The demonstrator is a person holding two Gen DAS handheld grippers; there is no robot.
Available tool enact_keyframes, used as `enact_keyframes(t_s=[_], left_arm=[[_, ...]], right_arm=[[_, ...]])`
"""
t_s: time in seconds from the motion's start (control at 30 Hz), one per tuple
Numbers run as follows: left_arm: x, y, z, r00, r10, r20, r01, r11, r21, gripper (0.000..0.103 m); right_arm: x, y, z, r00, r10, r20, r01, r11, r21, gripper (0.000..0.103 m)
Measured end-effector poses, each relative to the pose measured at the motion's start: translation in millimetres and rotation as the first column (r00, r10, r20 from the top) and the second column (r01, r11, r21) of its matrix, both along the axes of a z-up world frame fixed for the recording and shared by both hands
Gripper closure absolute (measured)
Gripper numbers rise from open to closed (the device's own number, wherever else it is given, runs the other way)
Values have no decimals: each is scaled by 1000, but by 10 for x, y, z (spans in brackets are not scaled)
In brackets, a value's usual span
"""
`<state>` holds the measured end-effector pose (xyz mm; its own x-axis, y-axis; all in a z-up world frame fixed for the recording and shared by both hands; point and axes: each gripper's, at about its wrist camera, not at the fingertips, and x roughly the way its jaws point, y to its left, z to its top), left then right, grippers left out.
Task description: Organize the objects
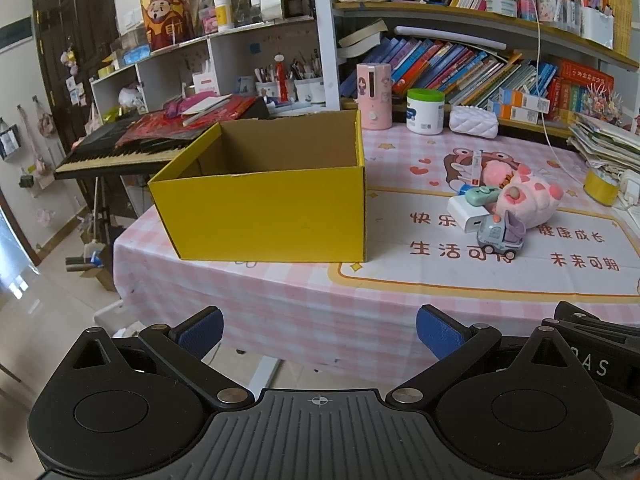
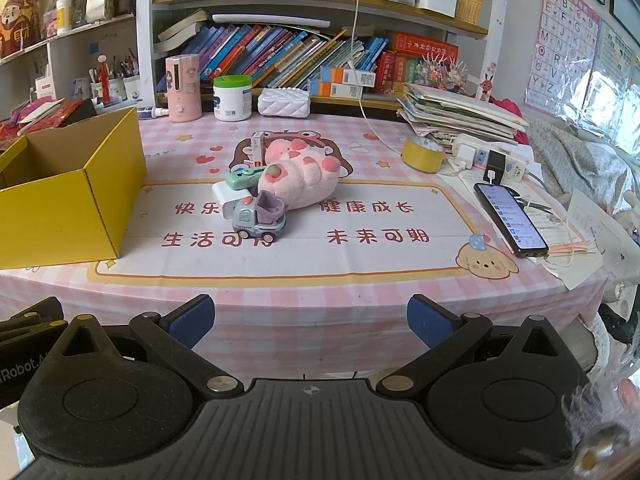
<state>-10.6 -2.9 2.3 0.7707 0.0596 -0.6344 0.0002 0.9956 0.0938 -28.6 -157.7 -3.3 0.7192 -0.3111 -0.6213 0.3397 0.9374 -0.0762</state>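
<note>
One open yellow box (image 1: 264, 212), brown inside, beside heaped toys (image 2: 280, 184).

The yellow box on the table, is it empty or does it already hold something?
Seemingly empty: the yellow box stands open and only bare brown inner walls show. Its floor is hidden, so I cannot be sure.
</note>
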Motion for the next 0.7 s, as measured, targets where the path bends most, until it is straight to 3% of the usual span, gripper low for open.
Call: enact_keyframes(t_s=[0.7], left_arm=[[172, -135, 15, 1000, -12, 6, 12, 1000, 11, 0]], right_arm=[[74, -45, -15, 1000, -2, 0, 2, 1000, 8, 0]])
